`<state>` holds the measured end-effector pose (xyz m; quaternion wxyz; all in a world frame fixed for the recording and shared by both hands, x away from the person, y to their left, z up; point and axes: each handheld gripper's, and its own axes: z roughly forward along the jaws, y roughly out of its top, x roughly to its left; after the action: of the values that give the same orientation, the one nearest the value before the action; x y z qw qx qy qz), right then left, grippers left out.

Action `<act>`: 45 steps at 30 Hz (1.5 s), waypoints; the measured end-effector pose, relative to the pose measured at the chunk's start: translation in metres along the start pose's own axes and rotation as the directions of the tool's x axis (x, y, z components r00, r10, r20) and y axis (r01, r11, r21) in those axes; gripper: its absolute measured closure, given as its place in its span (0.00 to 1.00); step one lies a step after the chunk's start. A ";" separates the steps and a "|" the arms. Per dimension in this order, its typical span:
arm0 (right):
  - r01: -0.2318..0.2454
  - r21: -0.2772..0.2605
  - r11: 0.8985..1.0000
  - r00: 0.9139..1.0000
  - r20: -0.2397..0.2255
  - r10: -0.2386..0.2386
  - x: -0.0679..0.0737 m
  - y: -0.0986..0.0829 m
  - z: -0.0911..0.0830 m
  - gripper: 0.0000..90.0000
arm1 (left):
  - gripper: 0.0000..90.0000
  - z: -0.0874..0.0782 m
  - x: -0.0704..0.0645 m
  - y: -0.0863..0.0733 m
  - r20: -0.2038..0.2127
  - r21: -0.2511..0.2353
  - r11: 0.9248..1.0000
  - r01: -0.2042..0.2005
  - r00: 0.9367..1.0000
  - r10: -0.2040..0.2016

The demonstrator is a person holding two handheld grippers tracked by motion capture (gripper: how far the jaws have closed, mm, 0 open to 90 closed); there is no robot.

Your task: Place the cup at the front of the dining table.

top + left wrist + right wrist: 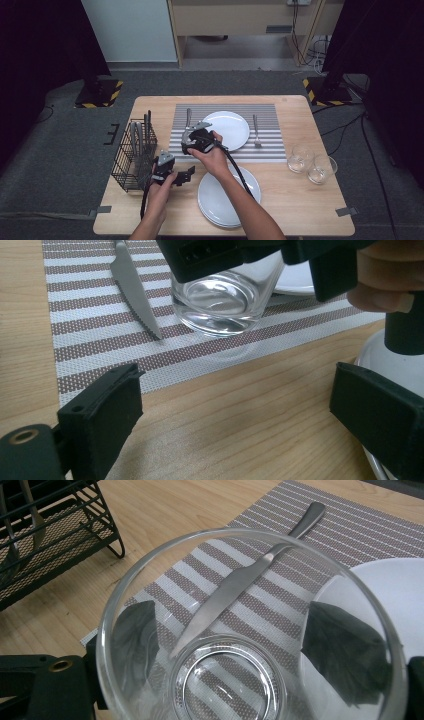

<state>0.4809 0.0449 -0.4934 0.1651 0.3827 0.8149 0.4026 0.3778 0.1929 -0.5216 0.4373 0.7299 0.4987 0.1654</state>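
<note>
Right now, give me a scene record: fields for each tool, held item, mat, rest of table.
right tool: shut on glass, held just above the mat
left tool: open, nothing between jaws, over bare wood
mat: striped; carries knife, plate, fork
plate stack: near edge
spare glasses: two, right of mat
basket: wire, left side, cutlery inside

- I see a clear, round drinking glass (250,630) with a thick base, empty, its mouth turned toward my right gripper's camera.
- It hangs just above the brown-and-white striped placemat (100,347), near that mat's front edge, as the left gripper view shows.
- A silver table knife (240,582) lies flat on the stripes just beside it.
</note>
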 end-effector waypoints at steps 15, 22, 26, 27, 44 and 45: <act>-0.004 0.012 1.000 1.000 -0.001 0.004 -0.001 -0.004 0.002 0.22 | 0.07 0.000 0.000 0.000 0.003 0.002 1.000 0.008 1.000 -0.008; -0.016 0.019 1.000 1.000 -0.001 0.016 -0.001 -0.007 0.004 0.22 | 0.07 0.000 0.000 0.000 0.003 0.002 1.000 0.005 1.000 -0.005; -0.020 0.018 1.000 1.000 -0.004 0.020 -0.002 -0.007 0.005 0.22 | 0.07 0.001 -0.001 0.000 0.006 -0.001 1.000 0.004 1.000 -0.004; -0.018 0.017 1.000 1.000 -0.005 0.018 -0.002 -0.008 0.005 0.22 | 0.07 0.001 -0.001 0.000 0.007 -0.002 1.000 0.004 1.000 -0.004; -0.030 0.022 0.999 1.000 -0.002 0.030 -0.005 -0.011 0.006 0.22 | 0.07 0.001 -0.001 -0.001 0.008 0.001 1.000 0.005 1.000 -0.005; -0.030 0.022 0.999 1.000 -0.002 0.030 -0.005 -0.011 0.006 0.22 | 0.07 0.001 -0.001 -0.001 0.009 0.002 1.000 0.006 1.000 -0.007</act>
<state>0.4820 0.0403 -0.5057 0.1539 0.3962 0.8138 0.3964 0.3779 0.1915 -0.5227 0.4391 0.7295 0.4993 0.1602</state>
